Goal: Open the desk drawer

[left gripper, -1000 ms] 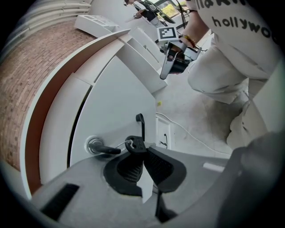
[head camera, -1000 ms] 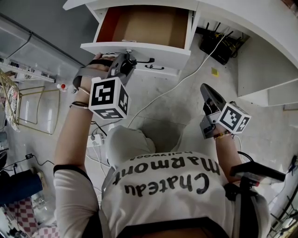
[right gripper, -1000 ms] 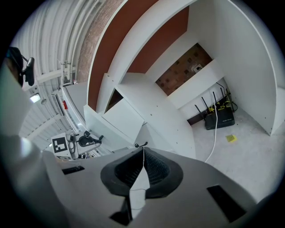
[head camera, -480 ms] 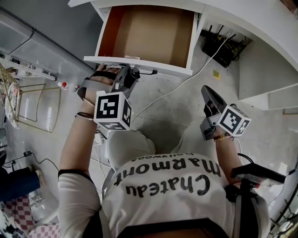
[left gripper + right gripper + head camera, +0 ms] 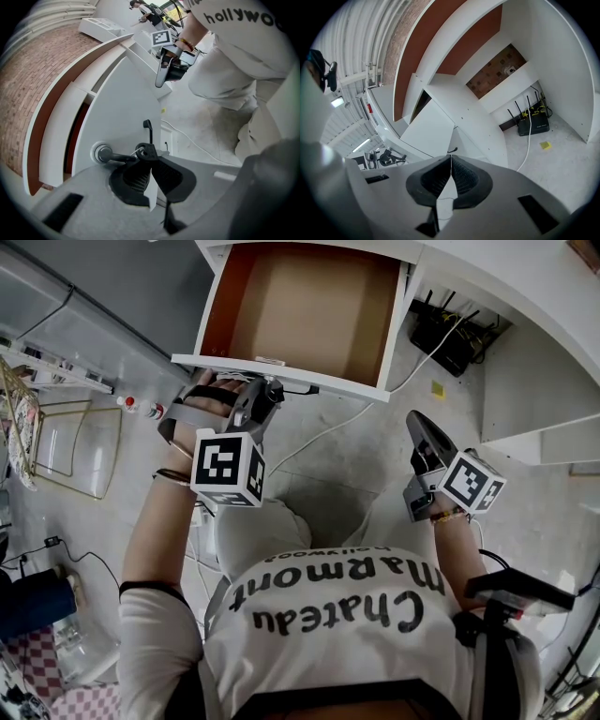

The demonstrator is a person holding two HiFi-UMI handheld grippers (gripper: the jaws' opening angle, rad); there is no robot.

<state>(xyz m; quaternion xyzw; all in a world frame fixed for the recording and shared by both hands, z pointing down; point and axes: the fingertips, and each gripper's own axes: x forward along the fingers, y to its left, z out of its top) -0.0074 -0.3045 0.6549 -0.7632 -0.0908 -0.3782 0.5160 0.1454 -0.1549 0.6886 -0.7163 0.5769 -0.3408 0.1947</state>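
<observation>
Drawer: pulled out from under the white desk, its brown inside showing.
Handle: black bar on the drawer's white front.
Left gripper: jaws pinched tight on the handle's end.
Right gripper: jaws pressed together, nothing between them; held well apart from the drawer, above the floor.

floor: pale mottled concrete | far right, under the white counter: black router, antennas up | just near of it: small yellow scrap | white cable: trails from beside the router toward near left
</observation>
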